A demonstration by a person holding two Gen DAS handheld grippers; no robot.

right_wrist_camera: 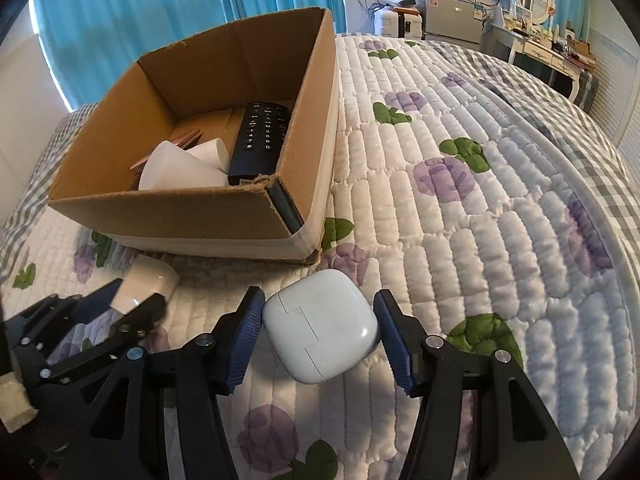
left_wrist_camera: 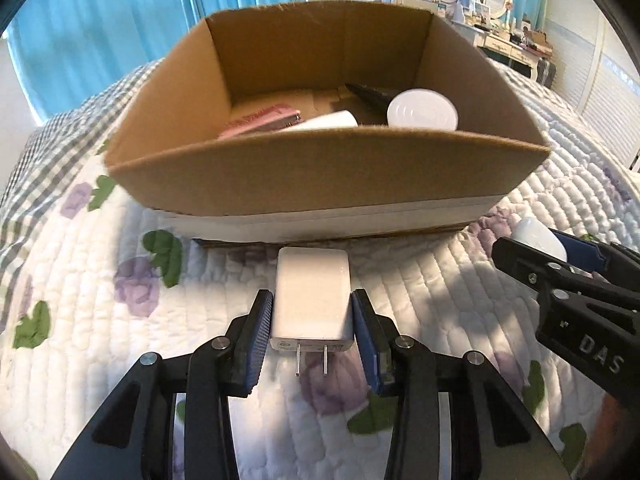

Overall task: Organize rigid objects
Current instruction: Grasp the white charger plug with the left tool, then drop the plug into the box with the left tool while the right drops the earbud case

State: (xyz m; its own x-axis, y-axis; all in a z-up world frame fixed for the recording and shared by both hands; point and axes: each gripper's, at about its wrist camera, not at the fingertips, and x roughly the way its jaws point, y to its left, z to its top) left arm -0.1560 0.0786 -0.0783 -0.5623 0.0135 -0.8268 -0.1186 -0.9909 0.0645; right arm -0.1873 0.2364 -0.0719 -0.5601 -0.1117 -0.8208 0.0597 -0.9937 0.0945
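Both grippers sit low on the floral quilt (right_wrist_camera: 460,128) right in front of the cardboard box (left_wrist_camera: 320,176), which makes sense if the loose items are being gathered into that box one per hand. The left gripper (left_wrist_camera: 312,320) has its blue pads pressed against the two long sides of a white USB wall charger (left_wrist_camera: 313,294) — closed on it across its narrow width, with the two metal prongs pointing back toward the camera and clear of the pads, so the grip lands on the flat plastic faces rather than on the pins. The charger lies just beside the taped base of the box, near its front wall. The right gripper (right_wrist_camera: 320,326) straddles a white earbud case (right_wrist_camera: 320,324): the left pad looks to be touching or nearly touching it, while a visible gap remains at the right pad, so I read it as open around the case and not yet clamped. The case is a smooth, glossy, rounded-square shell with a stepped lid seam, lying on the quilt just off the box's near corner; its slick curved sides will likely want a centred squeeze. Already inside the box are a black remote control (right_wrist_camera: 260,140), white cups (right_wrist_camera: 176,172), a pink flat item (left_wrist_camera: 260,120) and a round white lid-like piece (left_wrist_camera: 422,110).
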